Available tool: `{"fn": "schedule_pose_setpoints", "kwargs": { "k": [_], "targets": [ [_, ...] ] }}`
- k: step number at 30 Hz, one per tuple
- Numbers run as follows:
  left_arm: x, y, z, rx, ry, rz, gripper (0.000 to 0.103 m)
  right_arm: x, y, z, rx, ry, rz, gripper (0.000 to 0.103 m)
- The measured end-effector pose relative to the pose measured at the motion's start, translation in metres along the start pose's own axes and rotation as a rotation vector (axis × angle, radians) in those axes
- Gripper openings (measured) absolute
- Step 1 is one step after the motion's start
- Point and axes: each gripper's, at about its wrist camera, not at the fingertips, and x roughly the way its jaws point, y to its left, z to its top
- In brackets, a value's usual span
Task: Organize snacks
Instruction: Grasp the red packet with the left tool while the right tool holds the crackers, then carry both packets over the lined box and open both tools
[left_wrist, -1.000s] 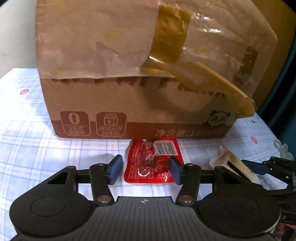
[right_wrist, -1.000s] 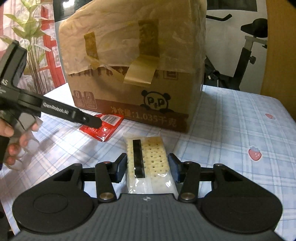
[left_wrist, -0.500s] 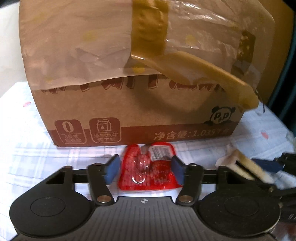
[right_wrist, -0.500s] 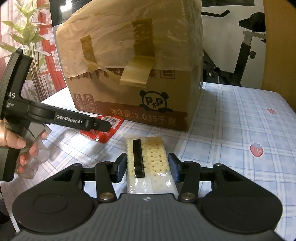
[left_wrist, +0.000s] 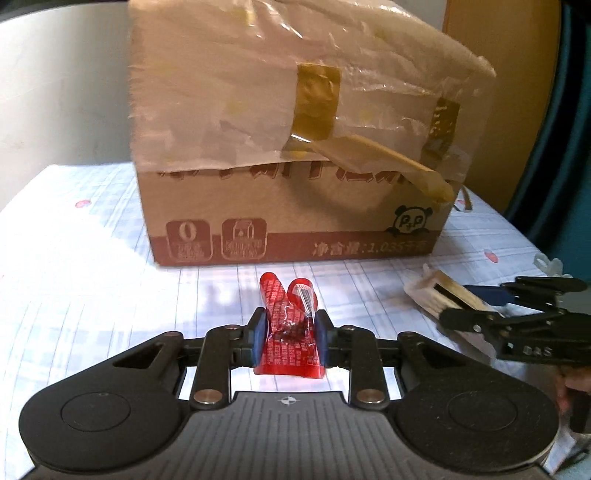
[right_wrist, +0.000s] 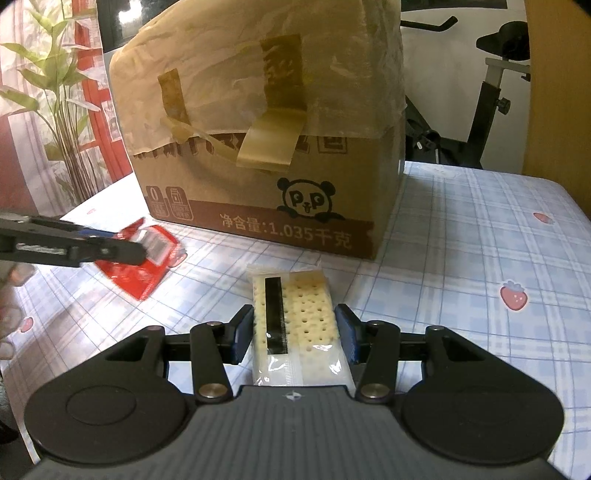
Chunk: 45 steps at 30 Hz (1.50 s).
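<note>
Pinching the red snack packet (left_wrist: 290, 334) in my left claw (left_wrist: 289, 338); right claw (right_wrist: 294, 334) spread, straddling the cracker pack (right_wrist: 295, 325) lengthwise.

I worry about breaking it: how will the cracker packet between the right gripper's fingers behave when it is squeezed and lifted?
The cracker packet is probably stiff but brittle: perforated crackers show through thin clear wrap, so a hard squeeze by the right gripper may crack them. It looks light and flat, unlikely to roll. The glossy wrap could slip.
</note>
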Motion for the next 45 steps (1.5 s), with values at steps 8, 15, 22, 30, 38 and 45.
{"fn": "schedule_pose_setpoints", "kwargs": {
  "k": [8,15,22,30,38,45],
  "targets": [
    [-0.024,0.014,-0.009,-0.058,-0.011,-0.06,0.029,-0.002,0.013,0.002,-0.062,0.04,0.002,0.049],
    [-0.065,0.017,0.018,-0.004,-0.079,-0.125,0.029,-0.044,0.022,0.033,-0.056,-0.058,0.112,0.049],
    [-0.109,0.019,0.072,0.085,-0.245,-0.142,0.029,-0.09,0.038,0.092,-0.118,-0.154,0.119,0.049],
    [-0.132,0.028,0.149,0.094,-0.399,-0.124,0.029,-0.108,0.038,0.167,-0.134,-0.292,0.109,0.049],
    [-0.078,0.035,0.204,0.062,-0.363,-0.043,0.029,-0.033,0.023,0.233,-0.129,-0.249,-0.019,0.049],
    [-0.057,0.04,0.211,0.119,-0.287,-0.002,0.029,0.011,0.014,0.23,-0.076,-0.17,-0.109,0.049]
  ]
}}
